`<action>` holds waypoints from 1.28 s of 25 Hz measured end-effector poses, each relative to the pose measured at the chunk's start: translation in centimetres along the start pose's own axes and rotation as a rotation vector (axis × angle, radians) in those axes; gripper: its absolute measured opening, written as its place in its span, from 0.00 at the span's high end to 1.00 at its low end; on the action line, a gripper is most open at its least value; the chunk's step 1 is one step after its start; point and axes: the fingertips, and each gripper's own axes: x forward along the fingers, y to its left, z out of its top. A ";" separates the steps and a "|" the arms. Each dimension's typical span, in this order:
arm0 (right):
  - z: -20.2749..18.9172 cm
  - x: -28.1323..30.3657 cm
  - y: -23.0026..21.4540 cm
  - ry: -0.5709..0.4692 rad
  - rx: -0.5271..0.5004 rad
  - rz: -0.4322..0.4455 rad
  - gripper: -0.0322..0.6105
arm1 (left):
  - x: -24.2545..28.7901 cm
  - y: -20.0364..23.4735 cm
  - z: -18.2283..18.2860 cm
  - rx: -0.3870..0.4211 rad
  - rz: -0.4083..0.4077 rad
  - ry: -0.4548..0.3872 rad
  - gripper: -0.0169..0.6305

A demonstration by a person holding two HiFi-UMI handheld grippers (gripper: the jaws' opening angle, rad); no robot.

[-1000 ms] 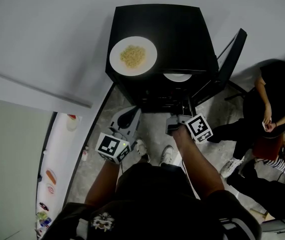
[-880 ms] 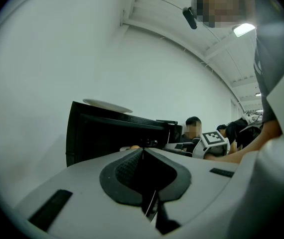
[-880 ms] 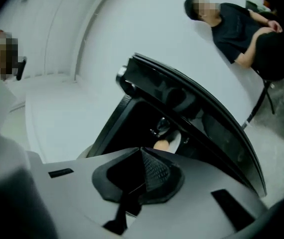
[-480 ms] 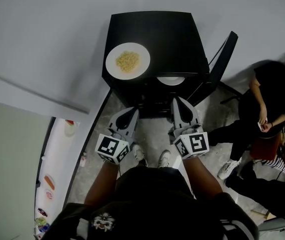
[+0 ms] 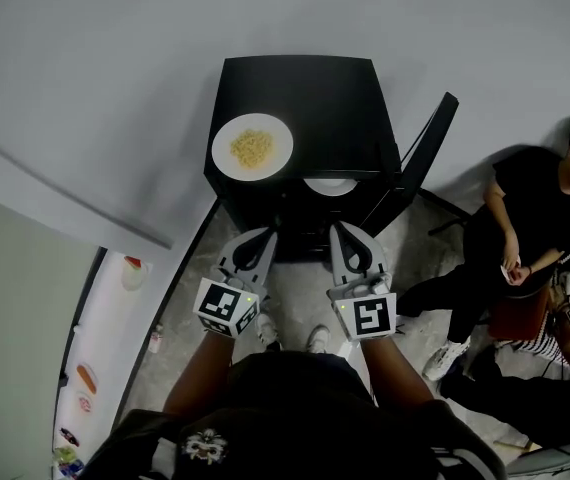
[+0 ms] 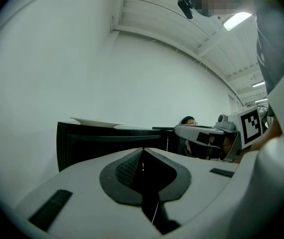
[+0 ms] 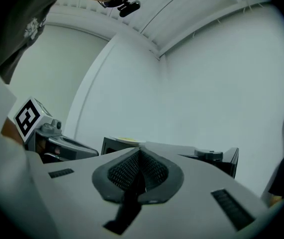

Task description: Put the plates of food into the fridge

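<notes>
Nearest the person, at six o'clock in the head view, the left gripper (image 5: 262, 236) and the right gripper (image 5: 340, 230) are held side by side, both jaws pressed together on nothing. Only square markers are seen on their cubes; no writing can be read. Beyond, at twelve o'clock, a plate of food (image 5: 252, 146) is seen atop the black fridge (image 5: 335, 88), a second plate (image 5: 330, 184) inside, and the door (image 5: 423, 156) open at two o'clock.

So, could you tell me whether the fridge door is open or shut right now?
Open: the door stands swung out at the right of the fridge, and a white plate shows inside the opening.
</notes>
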 end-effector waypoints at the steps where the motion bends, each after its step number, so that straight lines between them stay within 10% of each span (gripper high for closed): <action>1: 0.2 -0.1 -0.1 0.003 -0.003 -0.002 0.91 | 0.0 -0.2 0.3 0.003 -0.001 -0.006 0.94; 21: 0.3 -0.7 -0.2 0.014 0.011 0.005 0.91 | 0.4 -0.4 2.2 0.008 0.061 -0.049 0.94; 32: -0.7 -0.5 0.2 0.027 0.029 0.026 0.91 | 0.8 2.2 3.9 -0.183 0.090 -0.117 0.94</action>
